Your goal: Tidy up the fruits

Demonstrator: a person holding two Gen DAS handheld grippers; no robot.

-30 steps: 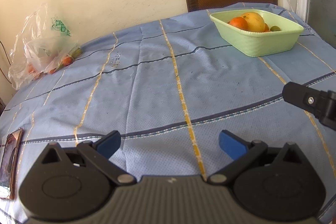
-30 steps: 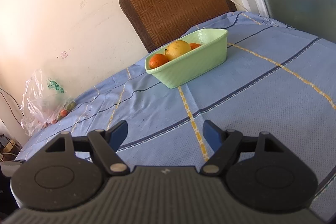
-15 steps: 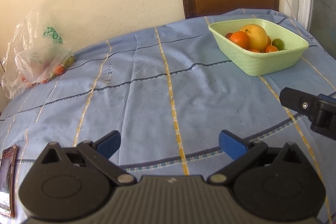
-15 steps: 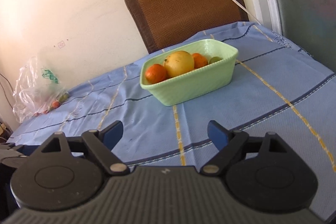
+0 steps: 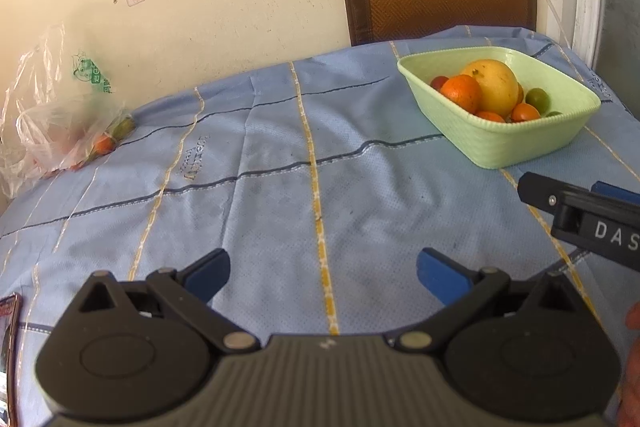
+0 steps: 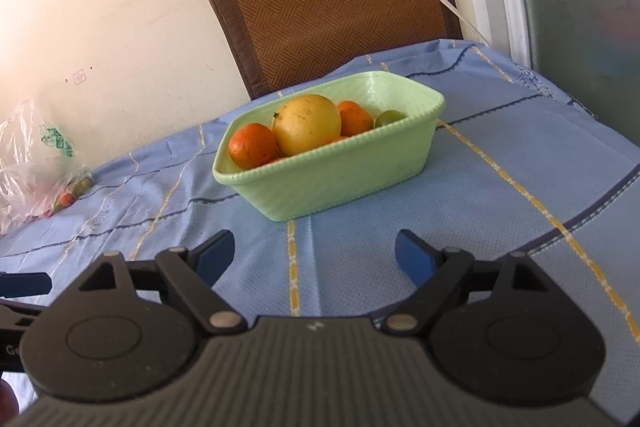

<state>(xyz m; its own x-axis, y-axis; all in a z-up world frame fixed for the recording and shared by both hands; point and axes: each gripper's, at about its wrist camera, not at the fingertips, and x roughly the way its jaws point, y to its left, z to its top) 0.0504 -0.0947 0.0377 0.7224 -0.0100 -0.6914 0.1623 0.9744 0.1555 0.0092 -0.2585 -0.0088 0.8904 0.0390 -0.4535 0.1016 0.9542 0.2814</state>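
The right gripper (image 6: 315, 251), a black two-finger claw with blue pads, has just been opening its jaws, which now stand wide apart with nothing between them, only bare cloth showing in the gap. Straight ahead of it, just beyond the fingertips and a little toward its right finger, sits the pale green ribbed plastic basket (image 6: 344, 175) on the light blue tablecloth with yellow and dark blue stripes (image 6: 500, 211). The basket is oblong, and in the right wrist view its long axis runs from lower left to upper right, so one narrow corner points toward the claw. Inside it, a large yellow round fruit (image 6: 307, 125) rests against a smaller orange (image 6: 253, 145) on the near left side, with more small orange fruits and a small green fruit (image 6: 390, 117) behind. The left gripper (image 5: 323, 273), a matching black claw with blue pads, is also wide open and empty; from it the same basket (image 5: 500, 143) lies well apart, up and to the right, with the other claw partly between. The right hand is therefore the nearer one to the basket. Far off toward the left, against the cream wall, a crumpled clear plastic bag (image 5: 48, 123) holds a few more small orange and green fruits, nearer the left gripper's side than the right's. Judging by this layout, any reach into the basket falls to the right claw, moving forward.
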